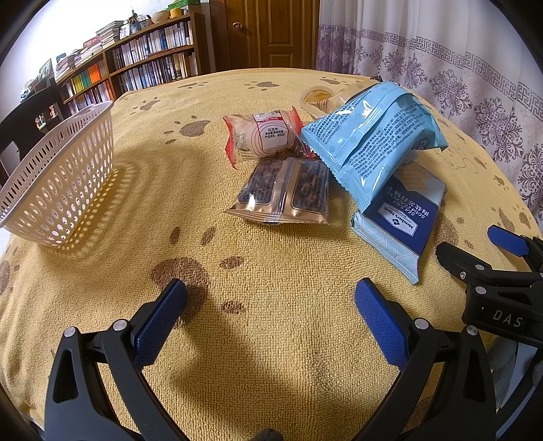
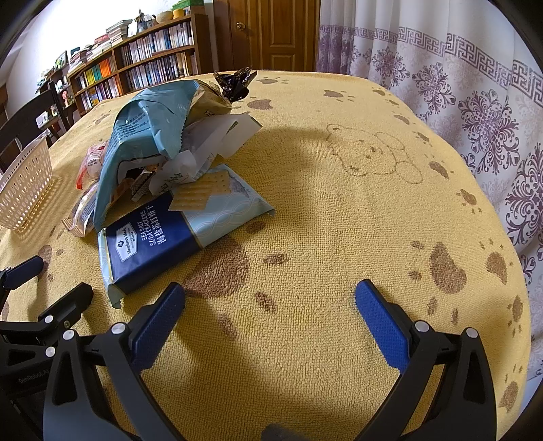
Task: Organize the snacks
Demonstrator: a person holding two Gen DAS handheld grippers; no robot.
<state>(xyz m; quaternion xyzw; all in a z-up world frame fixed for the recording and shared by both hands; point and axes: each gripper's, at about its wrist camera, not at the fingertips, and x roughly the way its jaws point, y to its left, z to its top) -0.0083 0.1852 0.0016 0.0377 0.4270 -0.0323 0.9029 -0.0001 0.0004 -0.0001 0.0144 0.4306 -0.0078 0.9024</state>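
A heap of snacks lies on the yellow paw-print cloth [image 1: 271,271]: a light blue bag [image 1: 370,142], a red-edged bun pack [image 1: 263,137], a gold foil pack [image 1: 283,191] and a navy soda cracker pack [image 1: 398,217]. A white perforated basket [image 1: 57,183] stands empty at the left. My left gripper [image 1: 270,307] is open, low over bare cloth in front of the heap. In the right wrist view my right gripper [image 2: 269,305] is open too, right of the cracker pack [image 2: 152,244] and blue bag [image 2: 142,135]. The basket [image 2: 25,190] shows at the far left.
A bookshelf [image 1: 135,64], a dark chair [image 1: 23,118] and a wooden door [image 1: 268,30] stand beyond the table. A patterned curtain [image 2: 458,68] hangs close along the right edge. A jelly cup [image 1: 315,95] and a dark twisted wrapper [image 2: 234,81] lie behind the heap.
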